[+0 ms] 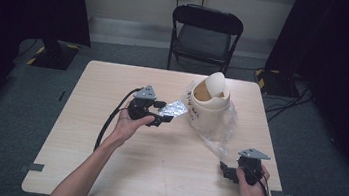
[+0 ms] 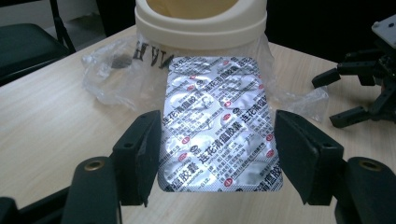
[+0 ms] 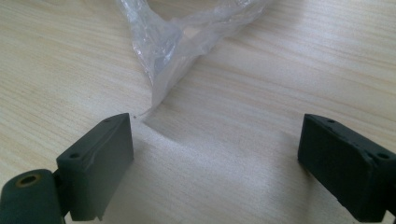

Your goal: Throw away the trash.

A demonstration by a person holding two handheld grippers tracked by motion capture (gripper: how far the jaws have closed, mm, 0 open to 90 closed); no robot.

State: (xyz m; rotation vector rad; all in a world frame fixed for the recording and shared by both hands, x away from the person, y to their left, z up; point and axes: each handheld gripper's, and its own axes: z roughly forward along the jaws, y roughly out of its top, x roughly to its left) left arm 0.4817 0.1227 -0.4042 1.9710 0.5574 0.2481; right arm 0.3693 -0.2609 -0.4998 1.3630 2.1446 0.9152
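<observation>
Two grippers: your left gripper (image 1: pixel 162 115) is up over the middle of the pale wooden table (image 1: pixel 103 170); your right gripper (image 1: pixel 227 171) sits low at the near right corner.
Left gripper state: clenched across the silver foil blister pack of capsules printed with red and black lettering (image 2: pixel 219 126), one black pad on each long edge (the right pad looks to stand a little off the foil edge in the left gripper view, so the hold may be light).
Blister pack place: clear of the tabletop, held flat, its far end just beside the cream plastic swing-lid bin (image 1: pixel 210 106).
Why held so: gripping by the long edges keeps the foil level and leaves the far end free to lead into the bin mouth; that is my reading, since the flap (image 1: pixel 214 84) is tipped and the opening faces you.
Right gripper state: released, jaws wide apart with nothing between them and bare wood below.
Why it waits there: its tips point at the near tail of the clear crumpled plastic liner bag (image 3: pixel 182 42) spilling from under the bin, probably ready to pin the bag or steady the bin.
Bin place: far right of centre, standing on the liner.
Behind the table: black folding chair (image 1: pixel 205 34), well apart.
Watch for: the thin pack slipping sideways if you tilt your wrist.
</observation>
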